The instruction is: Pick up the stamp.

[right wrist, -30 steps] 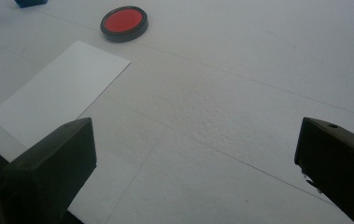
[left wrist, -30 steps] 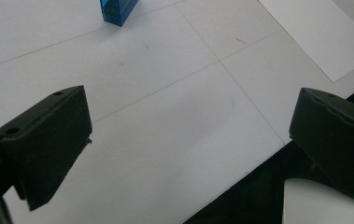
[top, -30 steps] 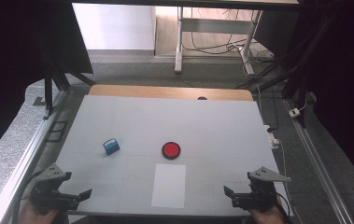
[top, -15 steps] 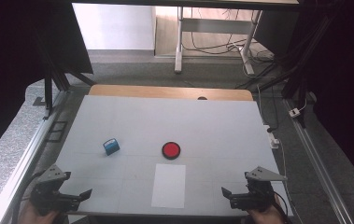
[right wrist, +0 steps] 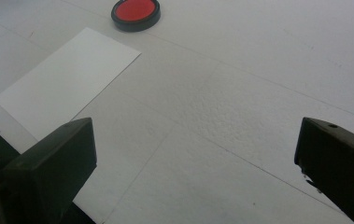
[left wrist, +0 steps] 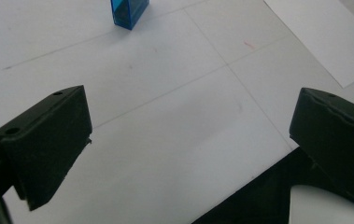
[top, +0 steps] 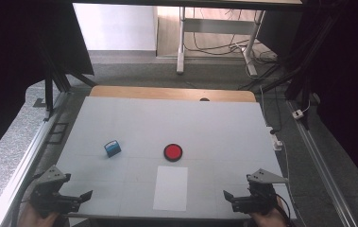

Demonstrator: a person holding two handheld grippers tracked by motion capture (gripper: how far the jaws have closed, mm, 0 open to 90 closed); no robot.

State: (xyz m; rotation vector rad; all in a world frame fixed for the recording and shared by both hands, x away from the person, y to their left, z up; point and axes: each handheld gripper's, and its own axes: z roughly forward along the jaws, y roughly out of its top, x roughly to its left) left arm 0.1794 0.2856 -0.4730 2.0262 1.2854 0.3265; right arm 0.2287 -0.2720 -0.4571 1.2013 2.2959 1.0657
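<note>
White paper sheet (top: 171,187) lies lengthwise toward the table's far edge; both claws spread.

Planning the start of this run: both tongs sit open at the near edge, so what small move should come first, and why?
Probably ease the left tongs forward toward the blue block. Both it and the right tongs are open and hold nothing, and the block stands ahead of the left one, with bare table between. The red disc and white sheet lie nearer the right.

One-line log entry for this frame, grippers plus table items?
left gripper: open, near edge | right gripper: open, near edge | blue block: untouched | red disc: untouched | white sheet: flat
</note>
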